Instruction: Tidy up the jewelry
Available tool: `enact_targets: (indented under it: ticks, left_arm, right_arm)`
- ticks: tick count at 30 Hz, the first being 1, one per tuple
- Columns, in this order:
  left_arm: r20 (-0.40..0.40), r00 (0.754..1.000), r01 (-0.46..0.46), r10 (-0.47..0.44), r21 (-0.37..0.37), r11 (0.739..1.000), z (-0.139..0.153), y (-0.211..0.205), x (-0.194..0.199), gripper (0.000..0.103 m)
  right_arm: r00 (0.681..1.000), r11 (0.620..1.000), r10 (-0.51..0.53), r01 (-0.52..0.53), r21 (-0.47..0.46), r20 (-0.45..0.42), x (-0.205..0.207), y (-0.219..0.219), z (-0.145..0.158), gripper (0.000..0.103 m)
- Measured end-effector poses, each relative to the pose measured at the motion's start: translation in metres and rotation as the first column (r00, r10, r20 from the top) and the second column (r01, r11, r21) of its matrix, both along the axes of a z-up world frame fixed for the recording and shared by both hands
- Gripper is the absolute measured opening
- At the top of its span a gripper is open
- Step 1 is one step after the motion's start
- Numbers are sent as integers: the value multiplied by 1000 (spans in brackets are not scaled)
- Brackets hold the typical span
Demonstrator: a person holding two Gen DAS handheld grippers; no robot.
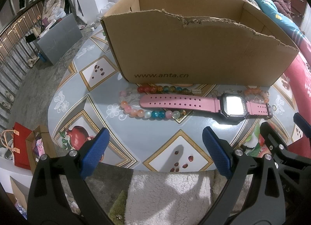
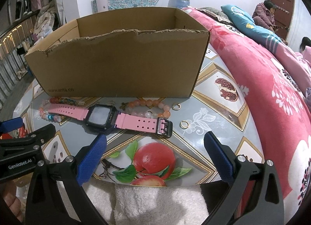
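Observation:
A pink-strapped watch [image 1: 194, 103] [image 2: 101, 117] lies flat on the table in front of an open cardboard box [image 1: 194, 50] [image 2: 120, 63]. Its long strap crosses a multi-colour bead bracelet [image 1: 155, 113] [image 2: 48, 116]. An orange bead bracelet [image 1: 256, 94] [image 2: 149, 102] sits by the buckle end. Two small gold hoops [image 2: 176, 106] [image 2: 183, 124] rest right of it. My left gripper [image 1: 155, 143] hangs open near the table's front edge, short of the beads. My right gripper [image 2: 155, 147] is open too, just in front of the watch's buckle. Neither holds anything.
The oval table [image 1: 77, 96] [image 2: 223, 120] has a fruit-patterned cover. A pink quilted bed [image 2: 272, 81] presses against its right side, with people sitting far behind. Paper bags [image 1: 23, 147] stand on the floor at left. A white fleecy cloth [image 1: 167, 197] lies below the grippers.

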State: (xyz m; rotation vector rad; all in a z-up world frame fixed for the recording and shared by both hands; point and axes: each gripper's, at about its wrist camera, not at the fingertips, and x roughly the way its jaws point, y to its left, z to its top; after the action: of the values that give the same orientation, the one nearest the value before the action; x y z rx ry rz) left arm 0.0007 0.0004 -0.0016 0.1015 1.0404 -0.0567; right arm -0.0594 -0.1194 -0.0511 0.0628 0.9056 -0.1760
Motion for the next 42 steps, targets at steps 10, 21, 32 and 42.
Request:
enact_targets:
  ticks: [10, 21, 32, 42]
  left_arm:
    - [2, 1000, 0, 0, 1, 1000, 1, -1, -1, 92]
    - [3, 1000, 0, 0, 3, 1000, 2, 0, -1, 92]
    - [3, 1000, -1, 1, 4, 1000, 2, 1, -1, 92]
    - [5, 1000, -3, 3, 6, 1000, 3, 3, -1, 92]
  right_arm:
    - [1000, 1000, 0, 0, -2, 2, 1, 0, 2, 98]
    - [1000, 1000, 0, 0, -2, 1, 1, 0, 1, 98]
    - [1000, 1000, -2, 2, -3, 0, 1, 0, 2, 98]
    - [1000, 1000, 0, 0, -4, 0, 0, 1, 2, 98]
